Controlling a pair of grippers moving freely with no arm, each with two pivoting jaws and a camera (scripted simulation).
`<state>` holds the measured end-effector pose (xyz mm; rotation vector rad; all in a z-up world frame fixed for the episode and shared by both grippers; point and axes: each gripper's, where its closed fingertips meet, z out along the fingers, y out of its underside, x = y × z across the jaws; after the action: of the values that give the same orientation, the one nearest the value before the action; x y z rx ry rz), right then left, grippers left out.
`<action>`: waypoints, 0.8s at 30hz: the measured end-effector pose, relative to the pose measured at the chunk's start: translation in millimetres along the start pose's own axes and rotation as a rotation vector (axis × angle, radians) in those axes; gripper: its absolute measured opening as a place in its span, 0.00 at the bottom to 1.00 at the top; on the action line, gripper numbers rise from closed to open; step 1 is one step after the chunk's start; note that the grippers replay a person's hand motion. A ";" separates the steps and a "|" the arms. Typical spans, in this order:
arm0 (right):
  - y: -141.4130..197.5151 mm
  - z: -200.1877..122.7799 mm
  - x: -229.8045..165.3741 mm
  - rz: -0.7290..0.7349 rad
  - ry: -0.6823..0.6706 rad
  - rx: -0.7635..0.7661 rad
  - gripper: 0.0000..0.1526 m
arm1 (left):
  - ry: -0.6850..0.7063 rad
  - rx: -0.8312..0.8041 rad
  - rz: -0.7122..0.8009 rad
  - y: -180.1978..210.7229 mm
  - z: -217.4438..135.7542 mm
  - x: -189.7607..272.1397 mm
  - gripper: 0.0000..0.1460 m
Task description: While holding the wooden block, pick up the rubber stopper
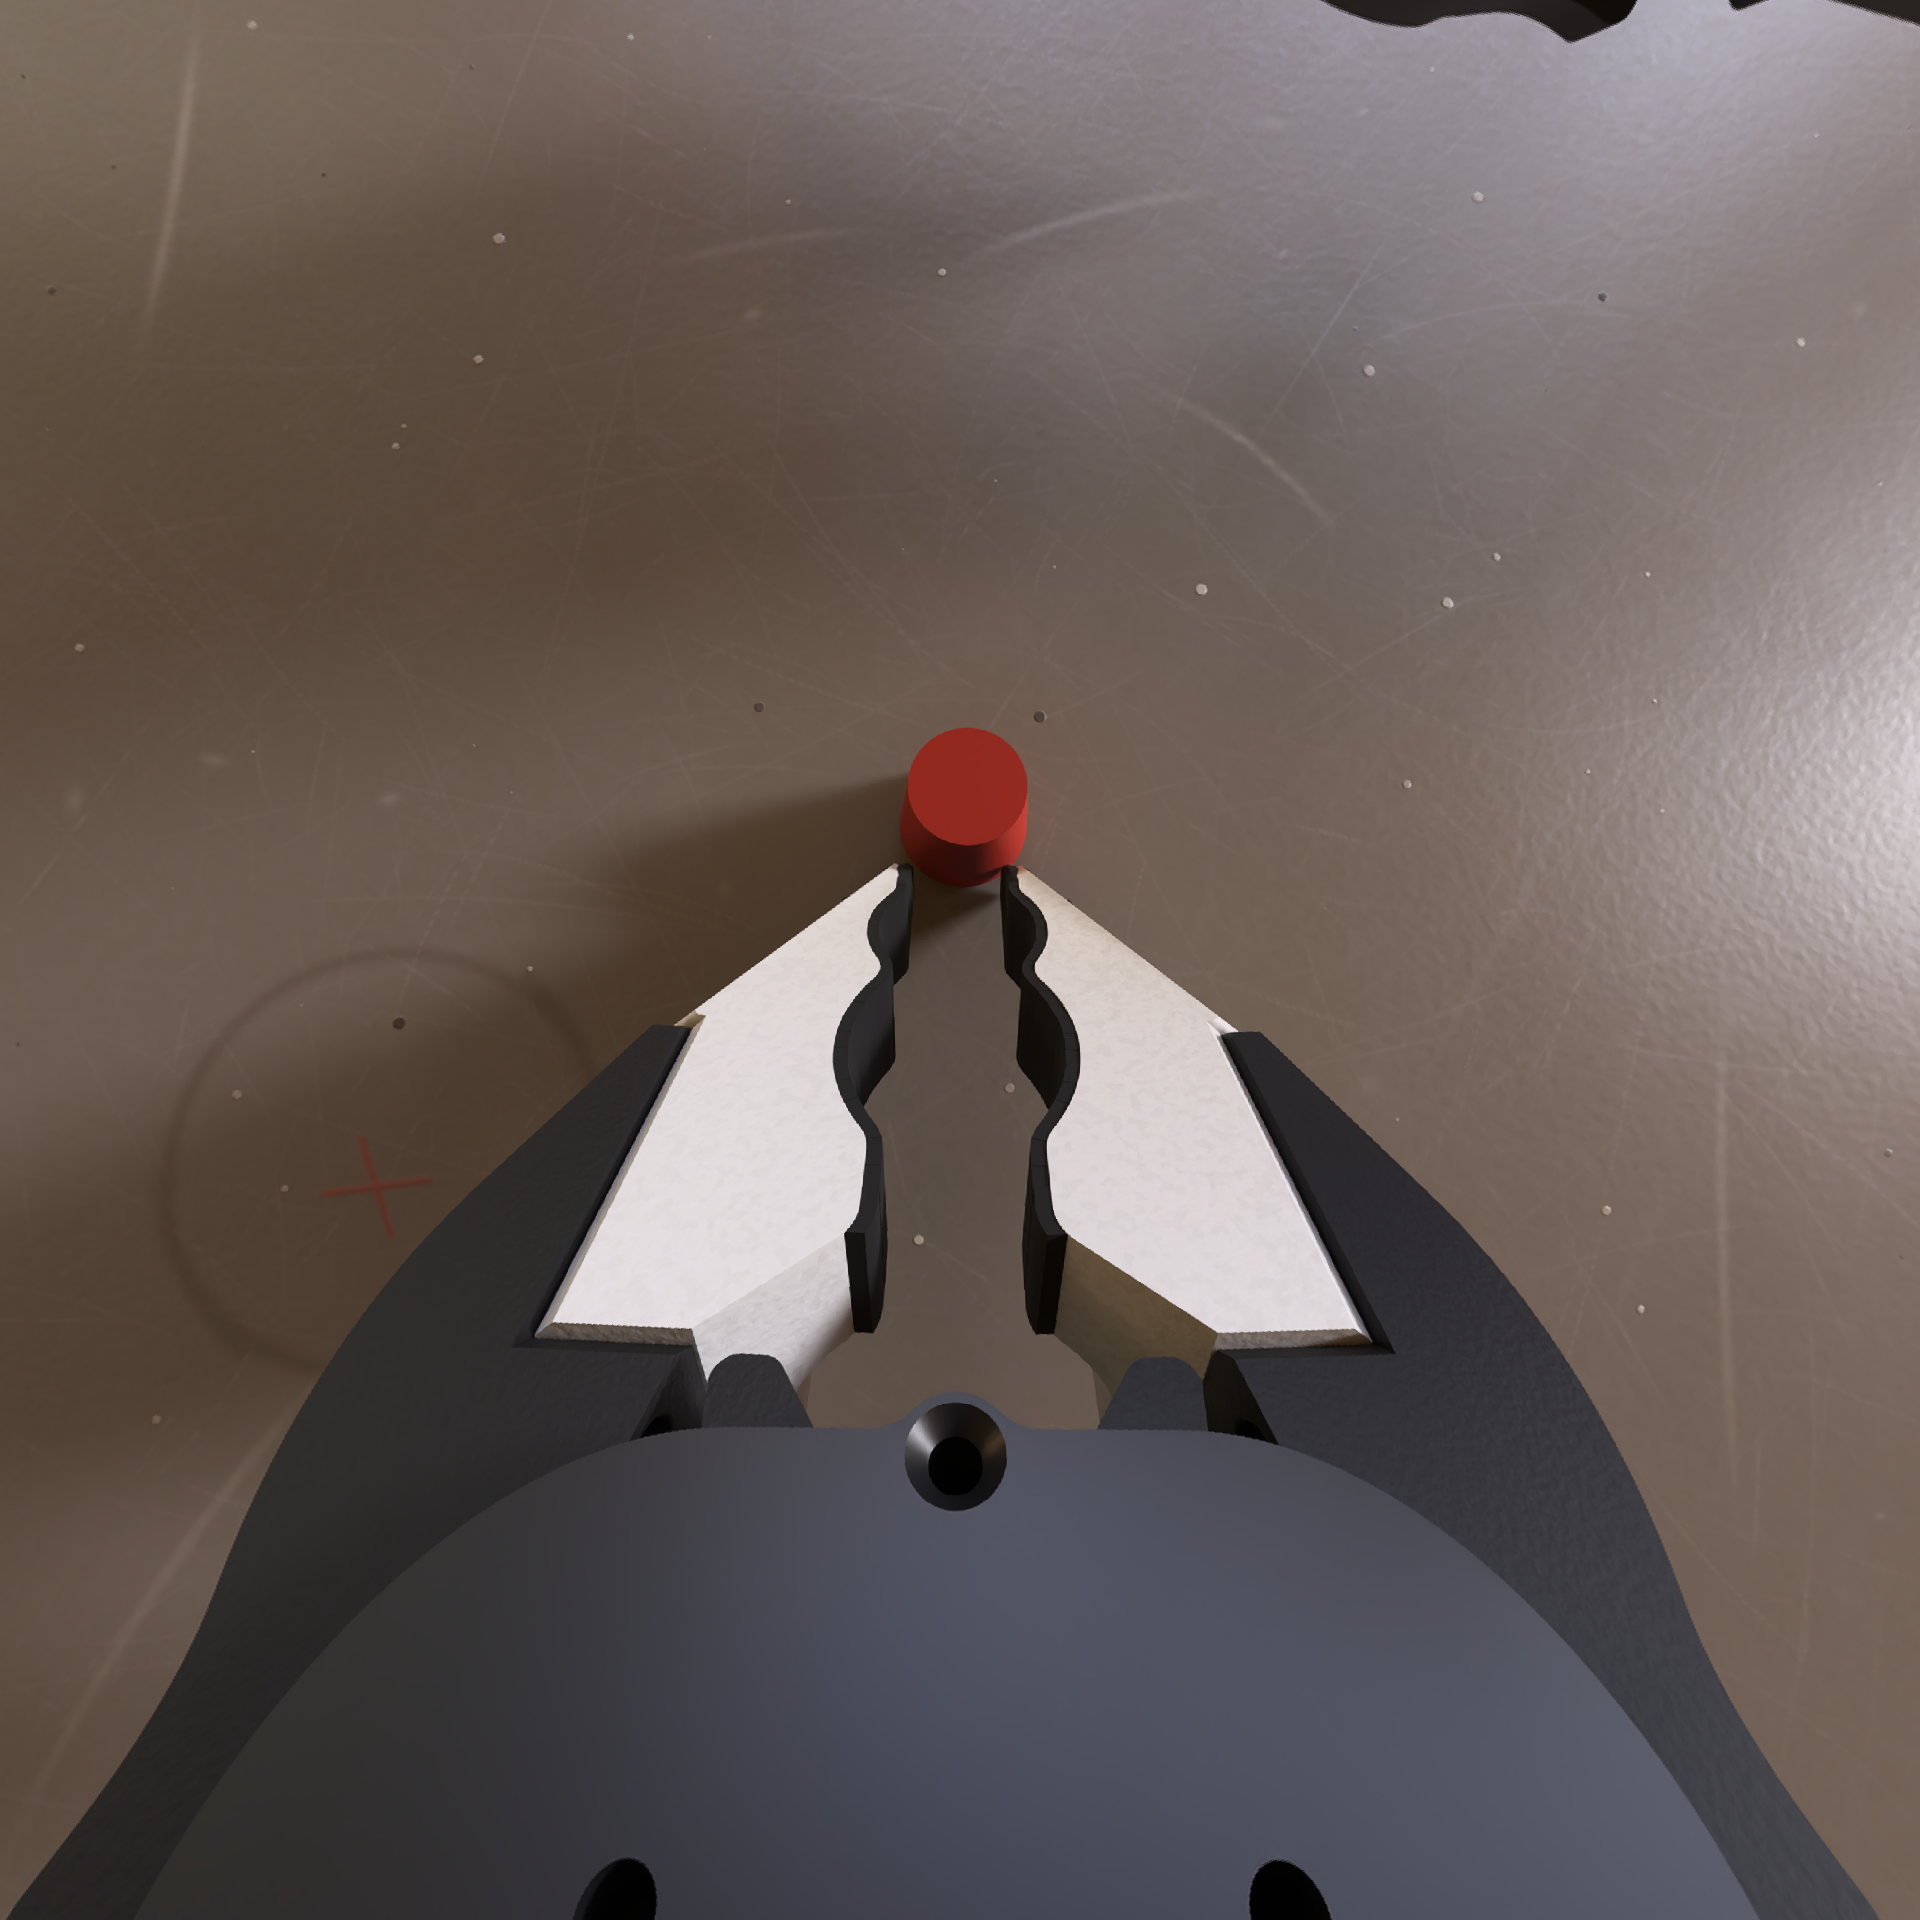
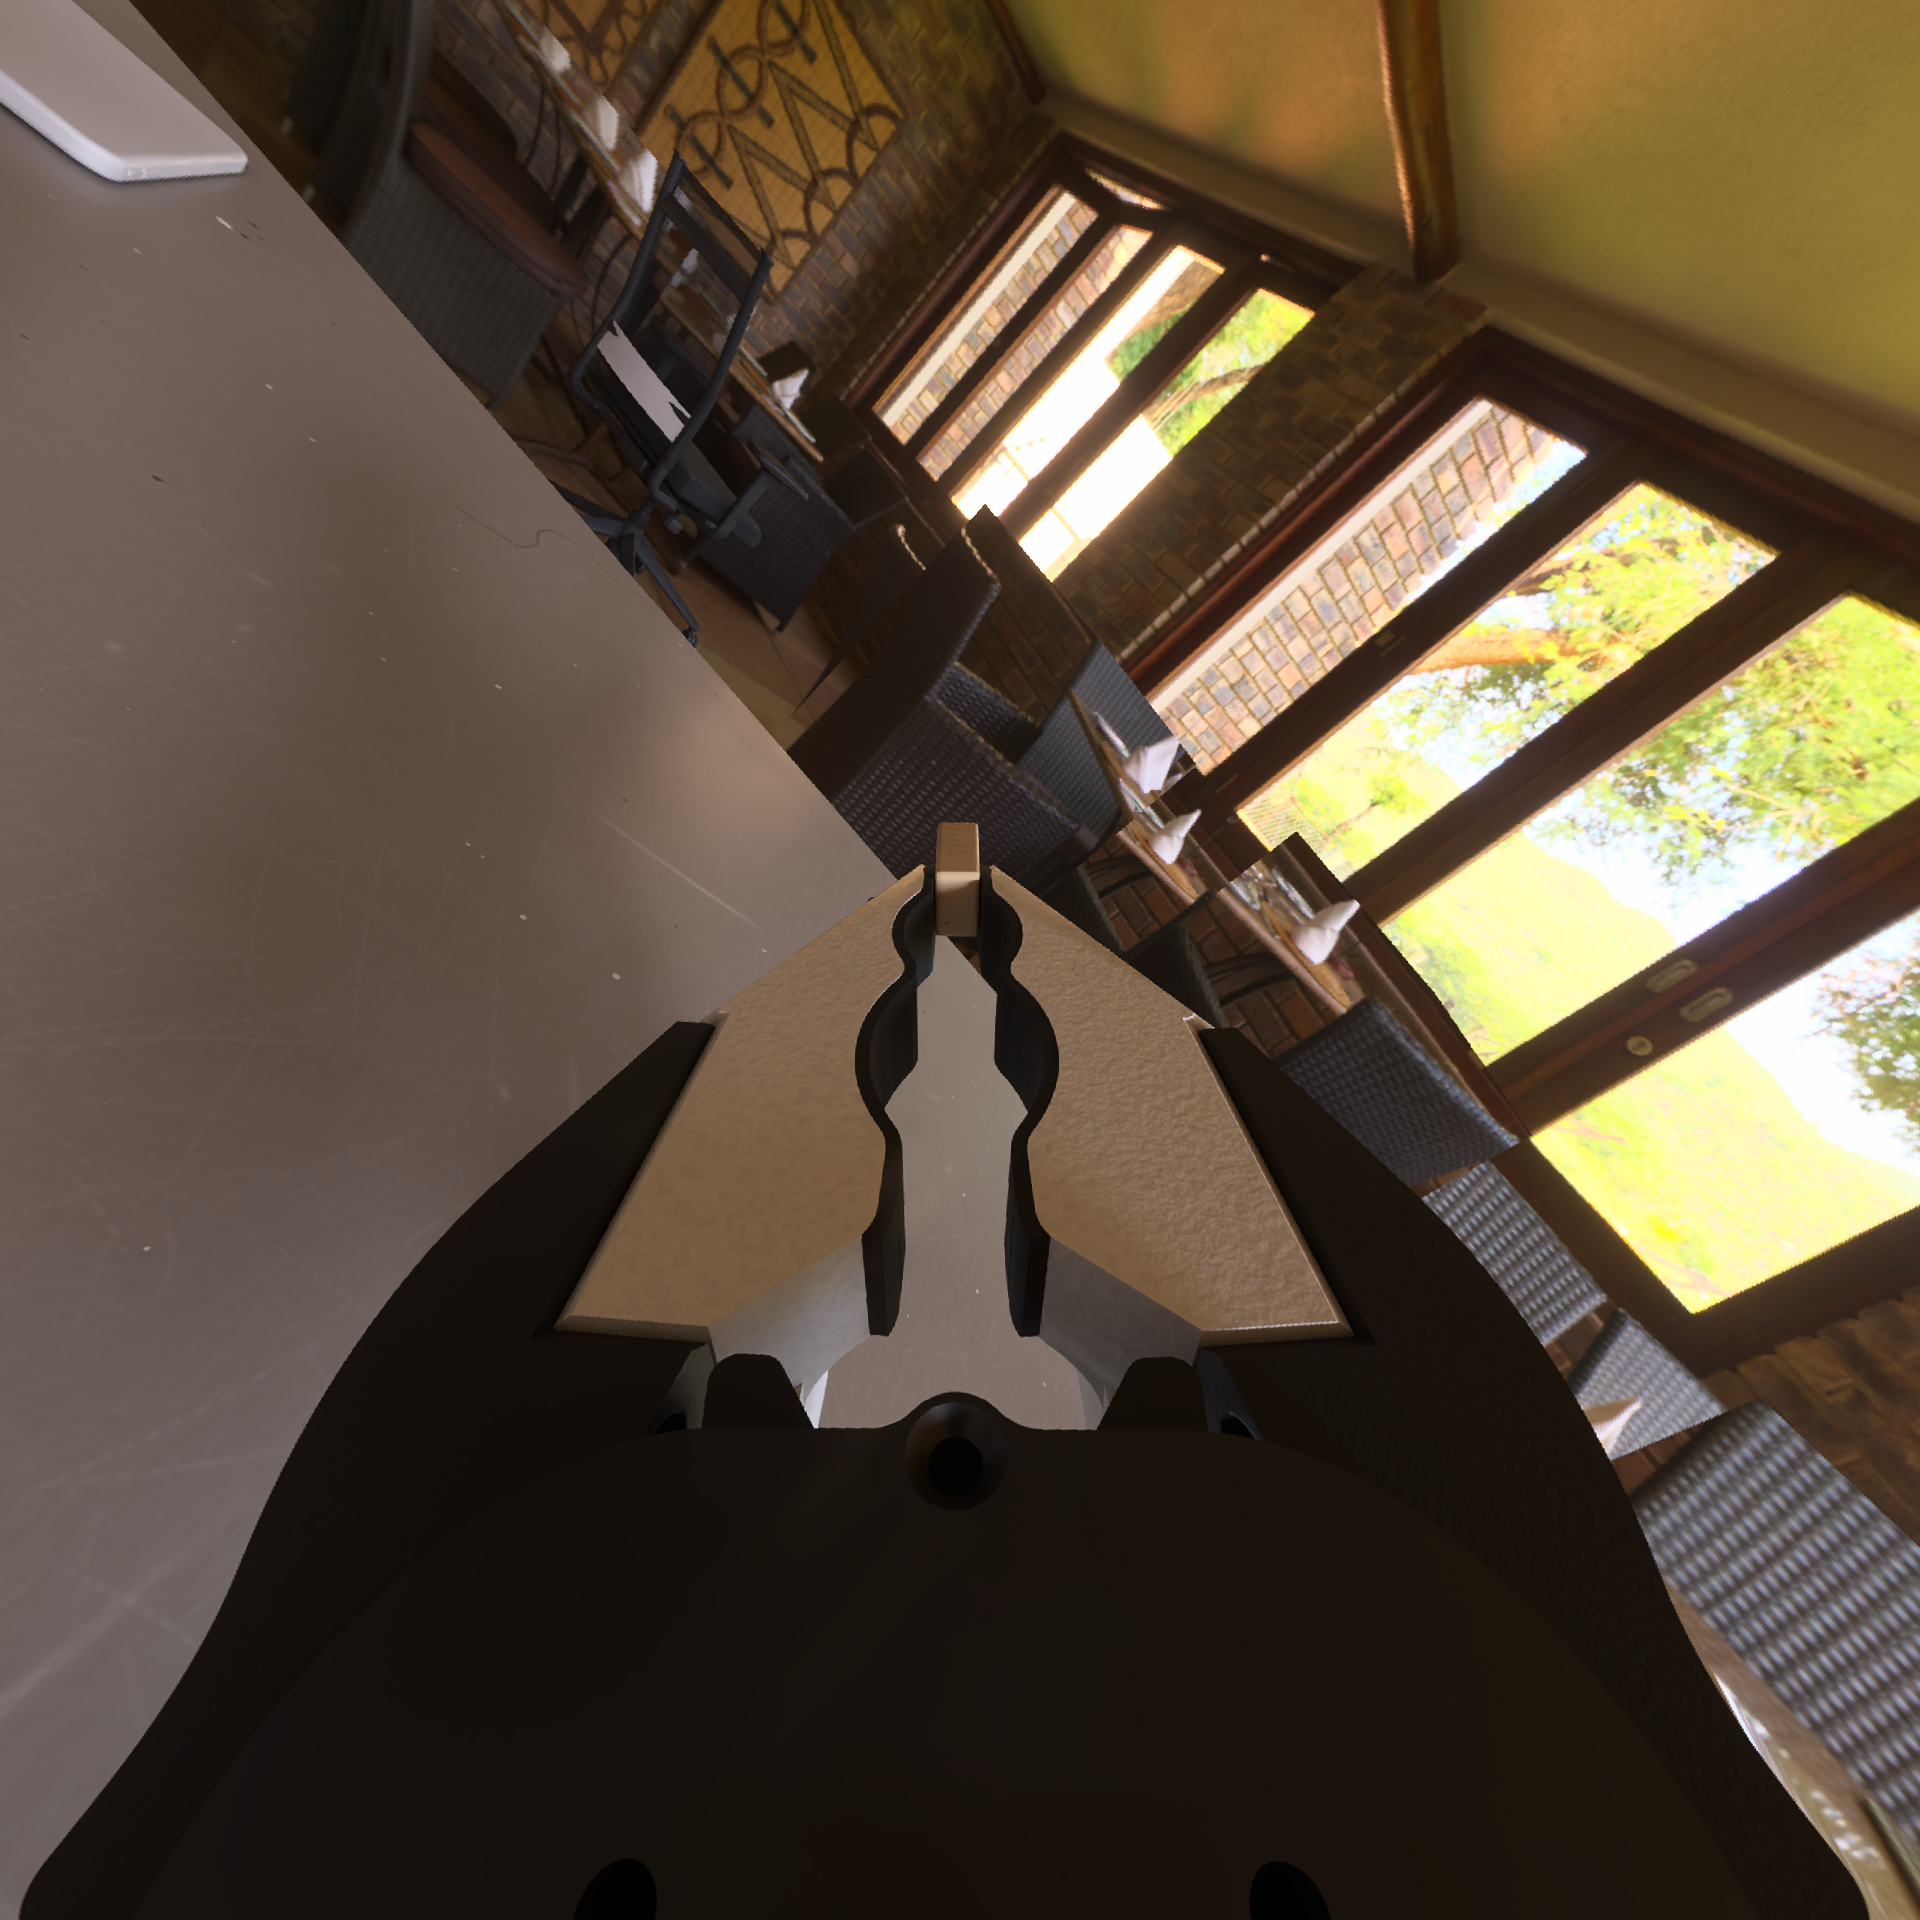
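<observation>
A red rubber stopper (image 1: pixel 966 800) stands at the centre of the left wrist view on the brown table (image 1: pixel 520 520), its wide flat end towards the camera. My left gripper (image 1: pixel 956 878) has its two fingertips pressed on either side of the stopper's lower part. I cannot tell whether the stopper is off the table. In the right wrist view, my right gripper (image 2: pixel 957 906) is shut on a small pale wooden block (image 2: pixel 957 878) that pokes out past the fingertips. It is held in the air over the table edge, rolled to one side.
A faint ring mark with a red cross (image 1: pixel 374 1184) lies on the table to the left of the left gripper. A dark object (image 1: pixel 1558 16) shows at the top edge. A flat white slab (image 2: pixel 114 114) lies far off on the grey table (image 2: pixel 260 727).
</observation>
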<state>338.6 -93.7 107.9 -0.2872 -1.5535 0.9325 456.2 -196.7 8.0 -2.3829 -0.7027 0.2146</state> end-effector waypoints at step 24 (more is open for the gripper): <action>0.2 -1.1 0.3 -0.010 0.007 0.003 0.04 | -0.138 0.049 -0.134 -20.1 15.5 -3.4 0.17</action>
<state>339.4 -93.0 107.9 -0.2803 -1.5452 0.9252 439.7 -177.1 8.2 -2.2806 -0.9077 0.3368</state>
